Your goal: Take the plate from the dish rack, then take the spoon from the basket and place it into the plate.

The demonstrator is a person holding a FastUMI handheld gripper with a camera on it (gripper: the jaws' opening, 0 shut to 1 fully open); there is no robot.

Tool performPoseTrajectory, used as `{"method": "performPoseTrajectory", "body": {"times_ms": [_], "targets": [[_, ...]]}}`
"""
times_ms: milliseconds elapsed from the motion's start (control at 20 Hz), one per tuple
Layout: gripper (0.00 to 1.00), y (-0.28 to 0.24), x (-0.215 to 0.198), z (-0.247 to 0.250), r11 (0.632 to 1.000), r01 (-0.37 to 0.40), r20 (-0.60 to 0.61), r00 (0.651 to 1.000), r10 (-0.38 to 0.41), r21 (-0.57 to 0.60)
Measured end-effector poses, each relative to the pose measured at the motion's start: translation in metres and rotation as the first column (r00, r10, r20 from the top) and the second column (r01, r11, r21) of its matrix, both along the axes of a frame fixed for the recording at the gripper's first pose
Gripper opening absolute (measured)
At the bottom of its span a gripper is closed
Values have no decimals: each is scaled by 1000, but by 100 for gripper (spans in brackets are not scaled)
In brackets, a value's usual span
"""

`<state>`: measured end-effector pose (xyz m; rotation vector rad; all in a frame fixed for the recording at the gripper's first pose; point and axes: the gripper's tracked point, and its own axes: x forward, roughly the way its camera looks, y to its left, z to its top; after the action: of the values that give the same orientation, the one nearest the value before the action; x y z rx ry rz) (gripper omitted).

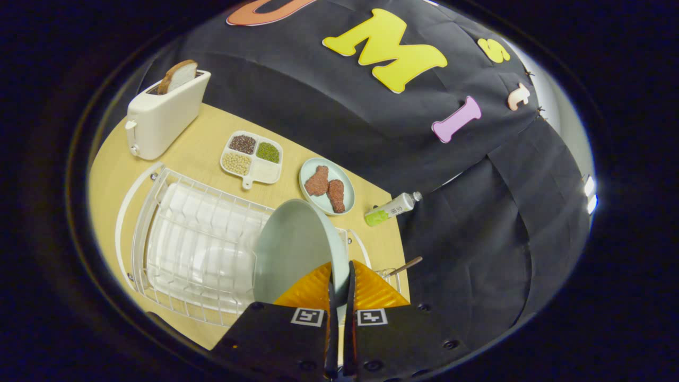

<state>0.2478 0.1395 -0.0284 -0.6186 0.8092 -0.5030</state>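
A pale green plate [292, 249] stands on edge above the white wire dish rack [185, 249]. My gripper [339, 284] is shut on the plate's rim, one finger on each side of the edge. The rack sits on the wooden table [207, 143] and has a white ribbed drain tray inside it. Just right of my fingers, a spoon's brown handle [407, 264] sticks up from a small wire basket [387, 274] at the rack's end. The spoon's bowl is hidden.
A white toaster [162, 114] with a slice of bread stands at the far left. Beyond the rack lie a divided white tray of beans [252, 158] and a pale plate with two fried pieces [327, 185]. A green-and-white tube [392, 208] lies near the table's right edge.
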Motion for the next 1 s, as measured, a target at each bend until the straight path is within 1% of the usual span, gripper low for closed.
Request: {"method": "performPoseTrajectory", "body": {"times_ms": [50, 100, 200, 450, 500, 650, 750, 900, 1000], "targets": [[9, 0, -2, 0, 1000, 2, -1, 1000, -2, 1], [9, -5, -3, 6, 1000, 17, 12, 1000, -17, -23], [9, -8, -5, 21, 999, 11, 46, 999, -9, -50], [9, -13, -26, 28, 998, -34, 40, 999, 32, 61], [9, -17, -31, 28, 995, -55, 42, 998, 51, 89], [9, -28, -51, 22, 969, -113, 43, 993, 106, 222], [9, -38, -66, 16, 928, -131, 48, 991, 122, 350], [9, -53, -90, -1, 828, -159, 46, 986, 159, 538], [9, -62, -106, -15, 759, -191, 53, 978, 203, 623]]}}
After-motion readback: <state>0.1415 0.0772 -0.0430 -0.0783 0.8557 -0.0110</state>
